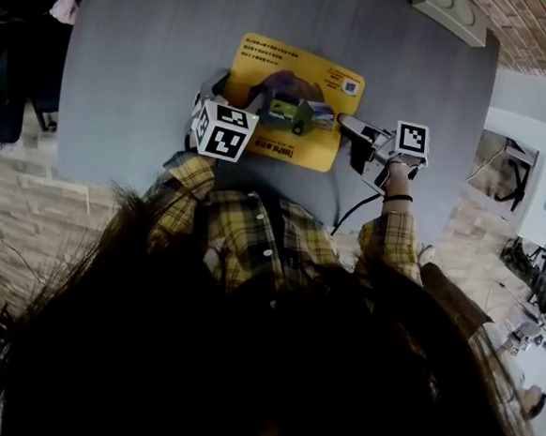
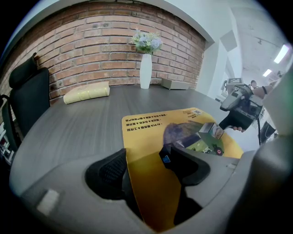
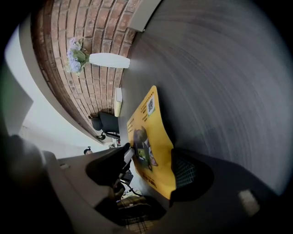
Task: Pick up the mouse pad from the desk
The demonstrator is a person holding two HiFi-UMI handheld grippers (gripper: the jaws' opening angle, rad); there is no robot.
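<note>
In the head view a thin, flexible yellow mouse pad [image 1: 297, 87], a rounded rectangle with a dark printed picture at its middle, lies on the matte grey desk [image 1: 144, 61]. Its long axis runs left to right across the desk, with the right end a little nearer the person. Small print lines its far edge and a code square sits at its far right corner. The left gripper [image 1: 237, 95], with its black-and-white marker cube [image 1: 223, 130], reaches over the pad's near left corner. The right gripper [image 1: 350, 136] meets the near right corner. A yellow plaid sleeve [image 1: 245, 220] and dark hair fill the foreground. In the left gripper view the jaws stand wide apart. The pad's near edge bends up between them, its plain yellow sheet beside the ribbed black lining of the left jaw and passing under the right jaw. The far part of the pad stays flat on the wood-grain top. Beyond stand a slim white vase [image 2: 145, 71] of pale flowers, a soft yellowish packet [image 2: 87, 93], a black chair [image 2: 27, 100] and a red brick wall [image 2: 91, 45]. In the right gripper view the jaws are also wide. The pad's corner lies between them, against the dimpled black lining of one jaw and clear of the other.
</note>
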